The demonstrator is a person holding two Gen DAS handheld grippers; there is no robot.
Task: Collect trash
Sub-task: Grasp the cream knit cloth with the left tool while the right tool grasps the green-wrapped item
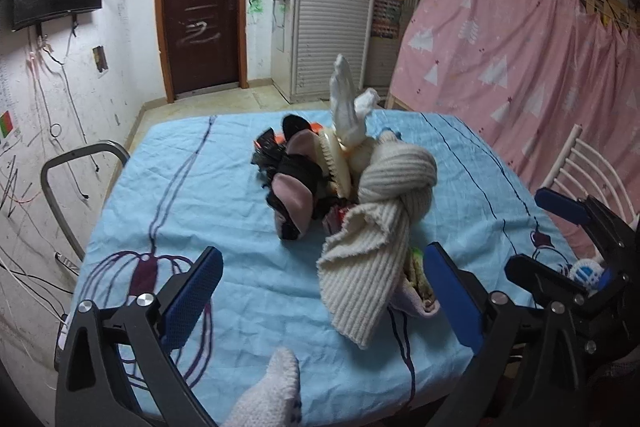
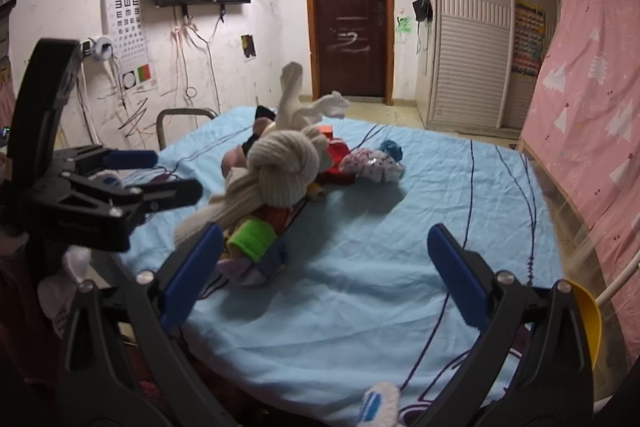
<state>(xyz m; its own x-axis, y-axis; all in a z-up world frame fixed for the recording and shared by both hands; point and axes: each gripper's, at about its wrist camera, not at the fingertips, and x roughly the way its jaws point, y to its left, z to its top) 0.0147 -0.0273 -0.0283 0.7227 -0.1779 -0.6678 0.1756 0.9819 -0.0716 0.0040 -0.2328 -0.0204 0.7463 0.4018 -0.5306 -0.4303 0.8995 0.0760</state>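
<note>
A heap of socks and soft items lies on the blue cloth-covered table (image 1: 248, 267). A knotted cream ribbed sock (image 1: 384, 211) is in front, with black and pink socks (image 1: 296, 195) behind it and white socks (image 1: 348, 107) sticking up. In the right wrist view the cream sock (image 2: 280, 167) lies by a green sock (image 2: 252, 239), a red item (image 2: 340, 163) and a dotted white sock (image 2: 372, 163). My left gripper (image 1: 324, 291) is open near the table's front edge, just short of the cream sock. My right gripper (image 2: 324, 275) is open and empty over the cloth, right of the heap.
A grey chair back (image 1: 76, 167) stands at the table's left. A white chair (image 1: 588, 163) and a pink curtain (image 1: 520, 47) are on the right. A yellow bowl edge (image 2: 588, 319) shows at the right. A white knitted item (image 1: 272, 395) lies at the front edge.
</note>
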